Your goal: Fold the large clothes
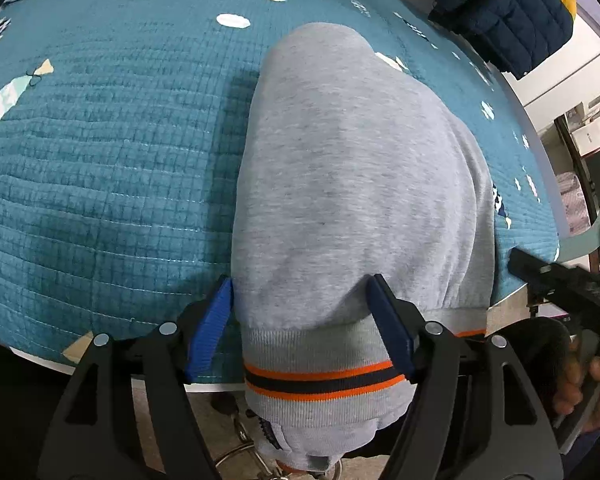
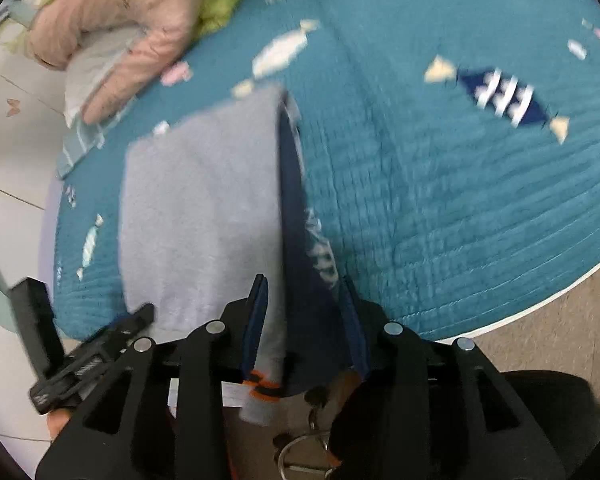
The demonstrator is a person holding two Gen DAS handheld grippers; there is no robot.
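Covering most of both frames, the teal quilted cover [image 1: 100, 160] bears a folded grey sweatshirt [image 1: 352, 184] at centre, its orange-striped hem [image 1: 324, 376] hanging over the near edge at the bottom. A pink jacket [image 2: 140, 28] lies upper left in the right view. The left gripper [image 1: 300, 328] stands open astride the hem. The right gripper [image 2: 304, 328] straddles the garment's navy side; grip unclear through blur.
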